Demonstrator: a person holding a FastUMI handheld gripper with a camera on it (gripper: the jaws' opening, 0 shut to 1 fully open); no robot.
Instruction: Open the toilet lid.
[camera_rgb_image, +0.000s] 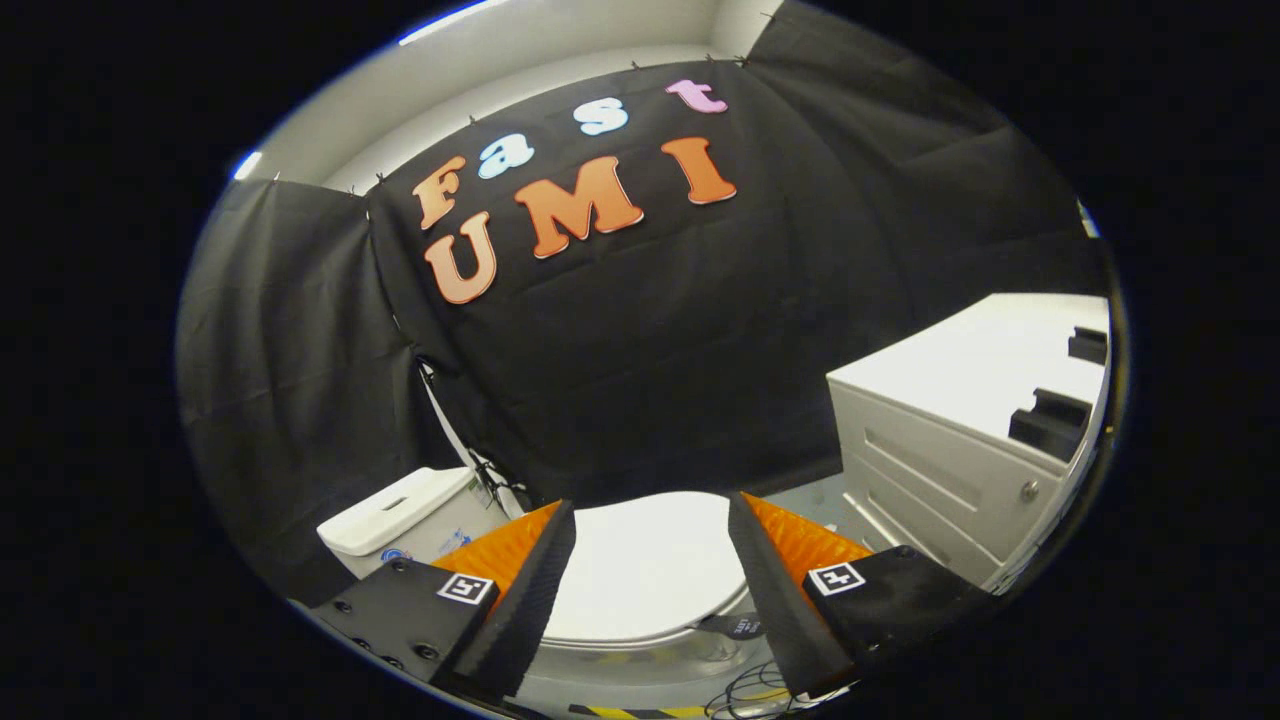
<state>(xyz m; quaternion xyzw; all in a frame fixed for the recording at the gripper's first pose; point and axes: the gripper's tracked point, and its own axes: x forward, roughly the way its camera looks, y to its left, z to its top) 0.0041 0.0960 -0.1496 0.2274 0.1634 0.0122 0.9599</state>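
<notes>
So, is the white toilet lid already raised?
No, the white toilet lid lies flat and closed, seen between the open gripper fingers.

Gripper (650, 520) fingers (535, 590) spread wide, empty

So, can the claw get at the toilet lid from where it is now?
Probably yes. The claw is open, with the closed toilet lid just beyond and between its fingers, and nothing lies between them. The cistern and the white cabinet stand off to either side.

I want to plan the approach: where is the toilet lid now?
In the gripper view the closed toilet lid lies just ahead of the open hand-held gripper, showing between its fingers, with the tank beside it.
</notes>
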